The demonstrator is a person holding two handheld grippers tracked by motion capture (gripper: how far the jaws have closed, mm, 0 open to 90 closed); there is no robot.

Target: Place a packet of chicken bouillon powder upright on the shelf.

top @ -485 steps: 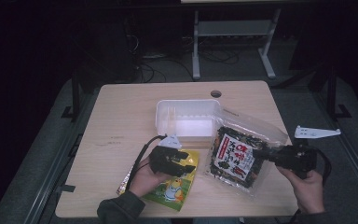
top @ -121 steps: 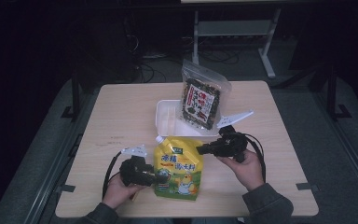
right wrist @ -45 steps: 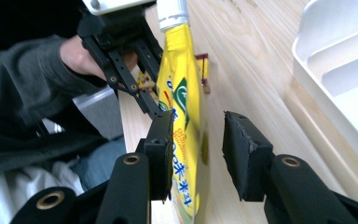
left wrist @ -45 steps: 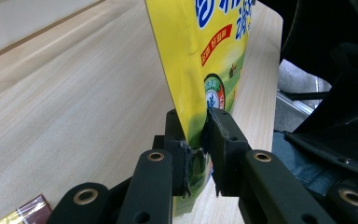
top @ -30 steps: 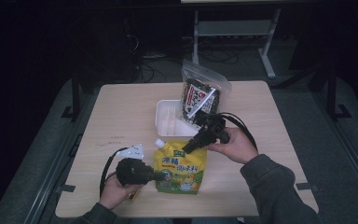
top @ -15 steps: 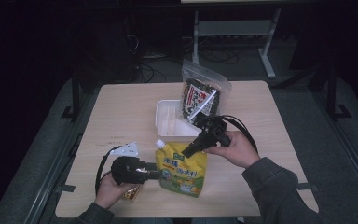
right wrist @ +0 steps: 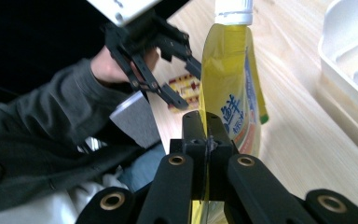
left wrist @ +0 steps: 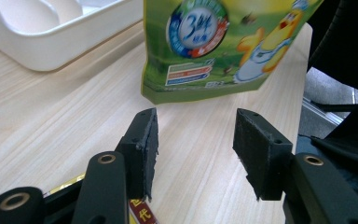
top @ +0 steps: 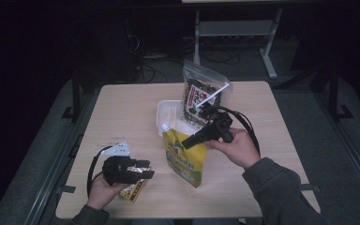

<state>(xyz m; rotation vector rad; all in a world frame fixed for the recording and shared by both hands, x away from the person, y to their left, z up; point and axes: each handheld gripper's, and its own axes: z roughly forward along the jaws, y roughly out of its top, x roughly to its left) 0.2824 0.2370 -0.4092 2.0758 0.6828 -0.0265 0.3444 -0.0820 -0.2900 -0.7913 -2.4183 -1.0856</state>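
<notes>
**Gripping the yellow pouch by its edge, right claw shut, left claw apart**

Looking down from the high view, the right claw (top: 186, 145) is clamped on the upper edge of the yellow spouted pouch (top: 186, 159), which hangs tilted over the middle of the surface (top: 122, 112). The pouch's white cap sits at its 11 o'clock corner. At 12 o'clock from the pouch lies a white tray (top: 168, 112), and a clear bag of dark snacks (top: 201, 91) stands against the tray's far side at about 1 o'clock. At 8 o'clock from the pouch, well apart from it, the left claw (top: 143, 174) rests low over a small yellow-and-red packet (top: 133, 191) near the surface's near edge.

In the left gripper view, the left claw (left wrist: 193, 140) has just been opening; its pads stand parted with bare wood between them, holding nothing. The pouch's green bottom edge (left wrist: 214, 51) hangs at 12 o'clock beyond the pads, clear of them. The tray (left wrist: 60, 42) is at 10 o'clock, and a corner of the packet (left wrist: 137, 215) peeks out at 7 o'clock under the jaw.

In the right gripper view, the right claw (right wrist: 206, 128) is pressed together on the pouch's thin seam (right wrist: 228, 93), the cap pointing to 12 o'clock. The left claw (right wrist: 168, 60) shows at 10 o'clock, just beside the pouch, above the packet (right wrist: 184, 91). The tray (right wrist: 349, 60) is at 2 o'clock.
</notes>
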